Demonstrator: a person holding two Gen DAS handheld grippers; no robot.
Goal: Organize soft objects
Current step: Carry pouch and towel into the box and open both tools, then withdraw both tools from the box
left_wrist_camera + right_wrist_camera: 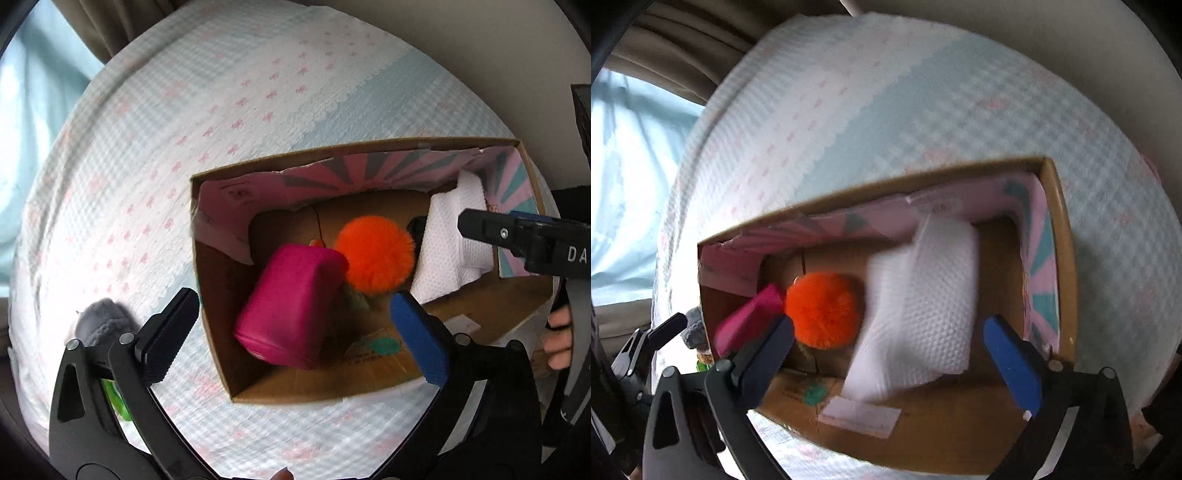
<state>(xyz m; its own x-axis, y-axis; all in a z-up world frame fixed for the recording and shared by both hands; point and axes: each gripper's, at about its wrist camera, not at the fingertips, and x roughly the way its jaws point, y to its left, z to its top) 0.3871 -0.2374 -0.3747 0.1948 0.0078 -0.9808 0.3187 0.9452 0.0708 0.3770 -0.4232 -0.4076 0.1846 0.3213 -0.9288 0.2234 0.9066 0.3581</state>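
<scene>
Inside the cardboard box, which sits on a bed cover patterned with pale checks and small pink bows, 3 soft things lie together. A magenta pouch leans tilted toward the box's left end, blurred in the left wrist view. An orange pompom rests just beside it, touching its upper right corner. A white waffle-textured cloth lies folded to the right of the pompom, near the pink and teal printed inner wall.

The left tool hangs above the box with its jaws spread wide; the pouch shows between them, but neither pad presses on it. The right tool also stands wide open over the box, the white cloth between its fingers and free of both pads.

Outside the box, by its left end, a grey fuzzy item lies on the bed cover, and something green shows behind the left tool's frame
</scene>
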